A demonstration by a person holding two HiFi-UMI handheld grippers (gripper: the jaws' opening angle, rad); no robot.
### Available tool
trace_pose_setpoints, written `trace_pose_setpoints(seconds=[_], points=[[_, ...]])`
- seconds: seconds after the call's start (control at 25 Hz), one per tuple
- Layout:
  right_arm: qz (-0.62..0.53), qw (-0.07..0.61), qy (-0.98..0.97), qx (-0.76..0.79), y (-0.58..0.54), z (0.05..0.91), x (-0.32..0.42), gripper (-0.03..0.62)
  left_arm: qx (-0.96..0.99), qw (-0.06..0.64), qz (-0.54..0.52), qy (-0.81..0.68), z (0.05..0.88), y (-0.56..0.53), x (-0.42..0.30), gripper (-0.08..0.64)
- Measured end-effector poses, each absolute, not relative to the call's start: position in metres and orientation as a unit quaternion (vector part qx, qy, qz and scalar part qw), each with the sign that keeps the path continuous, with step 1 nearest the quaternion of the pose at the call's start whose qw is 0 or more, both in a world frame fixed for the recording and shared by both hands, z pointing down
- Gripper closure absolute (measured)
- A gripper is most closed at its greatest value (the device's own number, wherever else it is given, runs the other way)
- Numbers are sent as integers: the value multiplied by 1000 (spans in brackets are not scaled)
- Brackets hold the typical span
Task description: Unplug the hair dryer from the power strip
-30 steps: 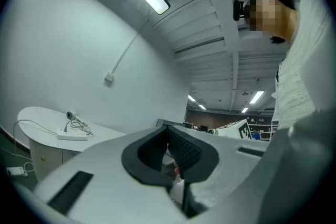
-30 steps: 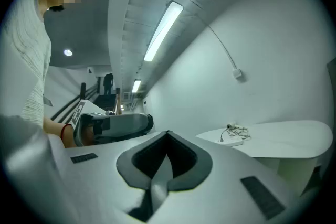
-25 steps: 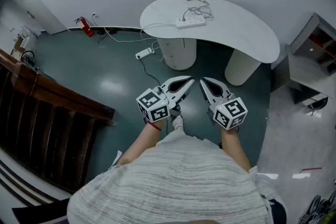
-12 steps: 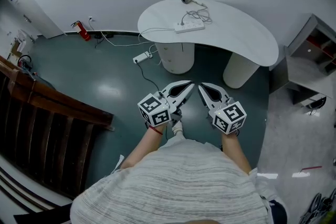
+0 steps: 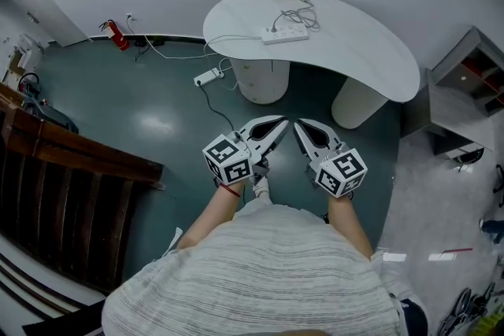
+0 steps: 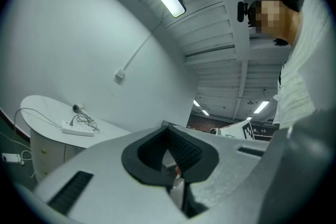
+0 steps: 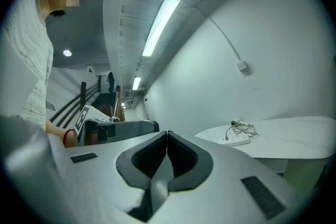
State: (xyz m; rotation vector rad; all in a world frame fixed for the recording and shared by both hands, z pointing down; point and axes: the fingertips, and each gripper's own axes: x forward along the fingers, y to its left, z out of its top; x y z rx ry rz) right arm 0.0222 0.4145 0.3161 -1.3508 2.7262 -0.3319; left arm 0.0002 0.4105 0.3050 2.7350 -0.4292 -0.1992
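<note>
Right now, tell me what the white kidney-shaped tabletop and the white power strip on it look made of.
White kidney-shaped tabletop: probably painted or laminated board, matte; even, glare-free surface. White power strip: likely moulded plastic, smooth; too small to be sure.

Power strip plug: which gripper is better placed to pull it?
Left, marginally: on the power strip, the plug sits nearer the left gripper. It and the right gripper are shut, well short of the table.
</note>
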Motion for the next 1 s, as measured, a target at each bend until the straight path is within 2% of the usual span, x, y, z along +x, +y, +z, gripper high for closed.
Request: trace_pose_setpoints(seconds=[0.68, 1.0], points=[[-104, 32, 892, -439, 267, 314, -17, 566, 970, 174, -86, -146, 300, 263, -39, 552], [-115, 12, 887, -447, 230, 324, -24, 566, 965, 197, -92, -148, 314, 225, -53, 552]])
